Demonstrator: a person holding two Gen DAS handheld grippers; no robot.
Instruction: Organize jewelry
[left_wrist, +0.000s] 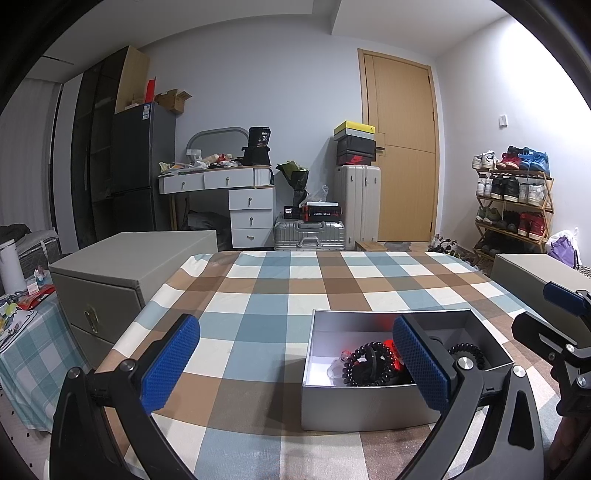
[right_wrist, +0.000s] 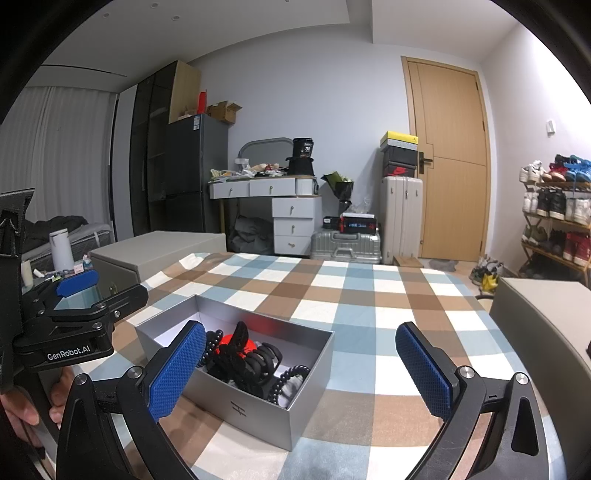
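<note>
One silver box (right_wrist: 258, 417), two open grippers.

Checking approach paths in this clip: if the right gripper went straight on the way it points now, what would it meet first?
Probably the checked tablecloth. The right gripper, jaws wide open and empty, points past the right corner of the silver box; the box sits mostly by its left finger. Depth is unclear.
</note>
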